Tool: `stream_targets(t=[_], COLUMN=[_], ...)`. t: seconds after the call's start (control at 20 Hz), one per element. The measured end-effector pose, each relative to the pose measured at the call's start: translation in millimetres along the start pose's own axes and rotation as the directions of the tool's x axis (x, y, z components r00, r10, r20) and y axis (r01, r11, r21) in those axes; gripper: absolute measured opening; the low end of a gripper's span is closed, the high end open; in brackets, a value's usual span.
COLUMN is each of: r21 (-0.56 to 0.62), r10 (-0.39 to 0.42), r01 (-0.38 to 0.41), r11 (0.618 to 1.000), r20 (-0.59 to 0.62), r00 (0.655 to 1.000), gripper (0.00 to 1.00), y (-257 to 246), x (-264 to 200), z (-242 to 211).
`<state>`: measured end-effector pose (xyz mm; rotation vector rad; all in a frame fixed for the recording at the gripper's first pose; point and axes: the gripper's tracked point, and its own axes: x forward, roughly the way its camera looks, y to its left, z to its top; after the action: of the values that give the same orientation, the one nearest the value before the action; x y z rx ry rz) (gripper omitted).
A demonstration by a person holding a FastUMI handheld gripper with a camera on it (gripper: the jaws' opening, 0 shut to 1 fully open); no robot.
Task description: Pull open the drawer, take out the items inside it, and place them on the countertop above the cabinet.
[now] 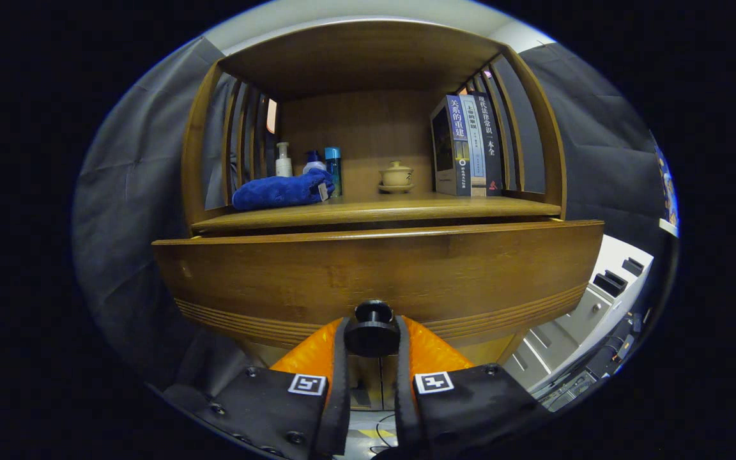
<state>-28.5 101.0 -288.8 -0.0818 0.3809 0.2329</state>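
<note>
Tool [372, 342] clamps one knob [372, 331]; three books [468, 145] above.

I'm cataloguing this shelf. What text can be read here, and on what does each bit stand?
"关系的重建": spine of the left book.
"现代法律常识一本全": spine of the right book.
Middle book: spine print too blurred to read.
Bottles behind the blue towel: any print too small to read.
Gripper, shut on the drawer knob: square code markers, no words.
</note>
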Motion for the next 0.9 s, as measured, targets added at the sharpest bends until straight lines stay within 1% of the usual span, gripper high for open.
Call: stream_targets(t=[0.25,0.4,0.55,0.65,0.7,0.9], r21=[-0.005,0.018,-0.012,-0.024,-0.032,-0.032], r10=[-0.038,-0.032,-0.028,-0.027,-0.025,-0.022], r01=[0.038,0.032,0.028,0.027,0.025,0.022], r11=[0.999,0.999,1.0,0.999,0.999,0.999], r20=[0.005,-0.006,0.002,0.009,0.009,-0.009], r00=[0.999,0.999,1.0,1.0,1.0,1.0], gripper=[0.37,0.37,0.37,0.37,0.28,0.28], y=[0.6,1.9,0.8,0.4,0.4,1.2], x=[-15.0,-16.9,-19.9,-29.7,-32.3,-65.2], z=[-3.1,-4.0,-5.4,-6.8,-10.7,-24.2])
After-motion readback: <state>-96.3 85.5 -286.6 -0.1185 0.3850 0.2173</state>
